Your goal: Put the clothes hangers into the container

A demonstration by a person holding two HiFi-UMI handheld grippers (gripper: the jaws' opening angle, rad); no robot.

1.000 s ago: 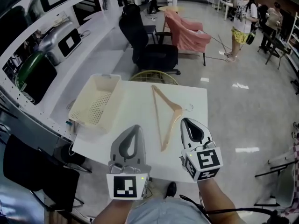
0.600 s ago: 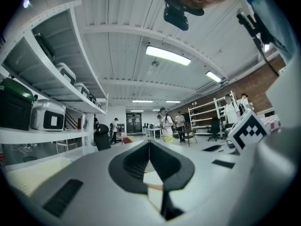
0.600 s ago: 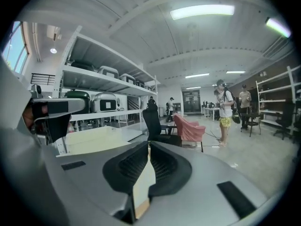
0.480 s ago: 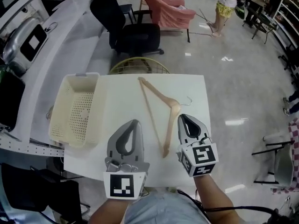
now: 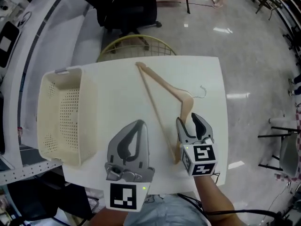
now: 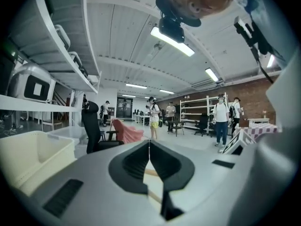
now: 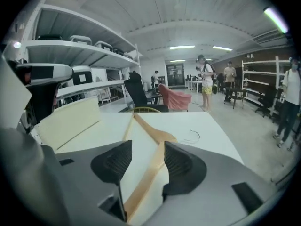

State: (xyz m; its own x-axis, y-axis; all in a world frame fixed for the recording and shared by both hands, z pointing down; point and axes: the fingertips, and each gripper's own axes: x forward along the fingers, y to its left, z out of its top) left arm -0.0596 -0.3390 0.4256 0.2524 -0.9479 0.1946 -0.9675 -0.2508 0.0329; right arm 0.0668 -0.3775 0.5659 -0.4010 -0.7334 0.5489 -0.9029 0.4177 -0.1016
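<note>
Both grippers have come forward and lower over the white table (image 5: 117, 98) since the earlier pictures, and the table now fills more of the head view. The right gripper (image 5: 188, 119) had its jaws together then. They have just been opening and now stand wide apart, one on each side of the near arm of the wooden hanger (image 5: 164, 83). In the right gripper view the pale wood runs up between the jaws of the right gripper (image 7: 146, 147), close by the right-hand one, and neither pad visibly presses on it. The left gripper (image 5: 139, 122) hangs over the table's near middle with its jaws closed tip to tip. In its own view the left gripper (image 6: 149, 142) has nothing between them.

Print shows only as black-and-white square patterns, one on the left marker cube (image 5: 127, 197) and one on the right marker cube (image 5: 203, 157).

The hanger (image 7: 149, 127) lies flat on the table's right half, light unpainted wood. One arm reaches to the table's far edge, the other comes to the near right part, and a thin crossbar joins them. Its small metal hook (image 5: 202, 92) points toward the table's right edge.

A cream basket (image 5: 89, 121) with a perforated floor sits along the table's left edge, apart from the hanger.
</note>
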